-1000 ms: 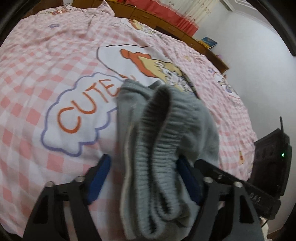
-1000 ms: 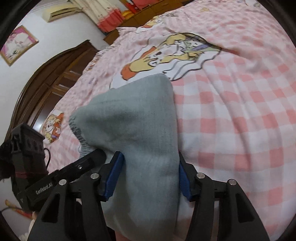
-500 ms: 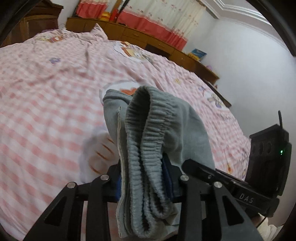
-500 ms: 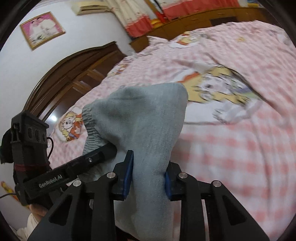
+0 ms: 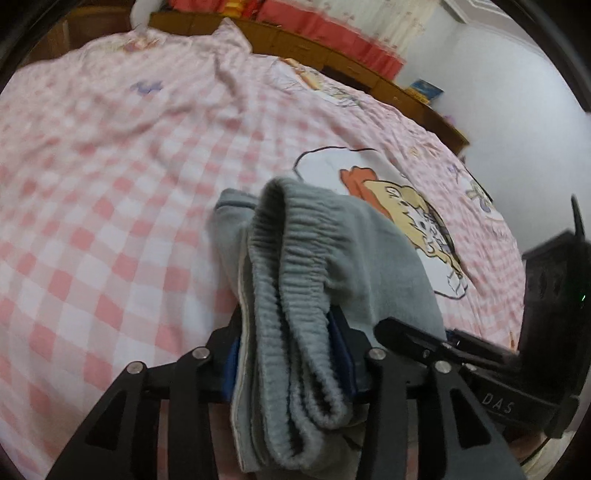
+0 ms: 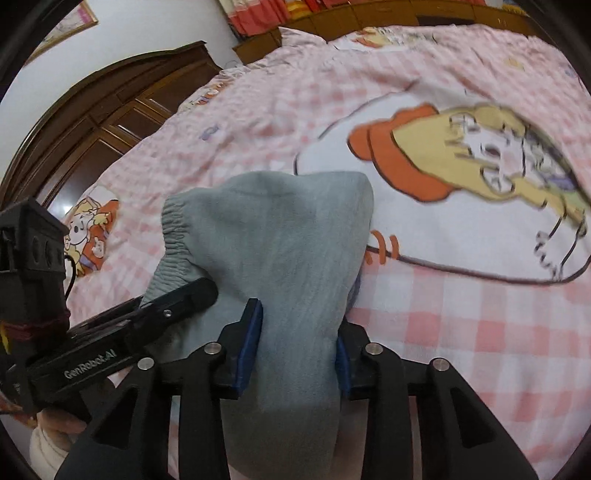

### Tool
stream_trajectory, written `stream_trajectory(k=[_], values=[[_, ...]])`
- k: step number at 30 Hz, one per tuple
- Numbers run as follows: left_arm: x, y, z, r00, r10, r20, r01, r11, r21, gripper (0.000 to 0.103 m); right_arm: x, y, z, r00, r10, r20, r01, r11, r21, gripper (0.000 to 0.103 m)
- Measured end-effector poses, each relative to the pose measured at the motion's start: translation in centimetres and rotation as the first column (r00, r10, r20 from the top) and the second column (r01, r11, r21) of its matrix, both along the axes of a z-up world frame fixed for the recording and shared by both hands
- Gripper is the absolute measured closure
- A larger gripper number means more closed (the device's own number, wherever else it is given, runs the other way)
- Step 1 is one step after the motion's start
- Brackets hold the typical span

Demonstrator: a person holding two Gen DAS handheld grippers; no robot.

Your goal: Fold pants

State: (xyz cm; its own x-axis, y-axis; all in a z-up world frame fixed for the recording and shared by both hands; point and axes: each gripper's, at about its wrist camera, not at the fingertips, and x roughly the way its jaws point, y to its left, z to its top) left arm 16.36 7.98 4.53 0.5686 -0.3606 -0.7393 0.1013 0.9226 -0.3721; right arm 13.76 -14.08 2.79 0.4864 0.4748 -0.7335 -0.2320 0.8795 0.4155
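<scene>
Pink checked bedspread (image 5: 110, 229), dark wooden wardrobe (image 6: 110, 122)

A home bedroom: a bed (image 5: 129, 155) under a pink checked cartoon quilt, a dark wardrobe (image 6: 110, 110) (carved wood), red curtains (image 5: 332, 33), a framed picture (image 6: 70, 26).

The pants (image 5: 295, 295) hide most of both blue pads (image 6: 249, 345) and run off the bottom edge. The far bedspread (image 5: 110, 110) is blurred.
</scene>
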Motion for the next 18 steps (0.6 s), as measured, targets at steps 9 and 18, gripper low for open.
stream_trajectory(k=[9,18], values=[[-2.7,-2.0,6.5,0.983,0.048,0.175,-0.07,0.99,0.122,0.052,-1.1,-2.0,4.5,0.994,-0.023,0.104,0.023,1.0,0.003,0.067],[3.1,-3.3,2.7,0.993,0.037,0.116,-0.054,0.988,0.143,0.084,2.8,0.8,3.0,0.986,0.024,0.163,-0.015,0.998,-0.058,0.073]])
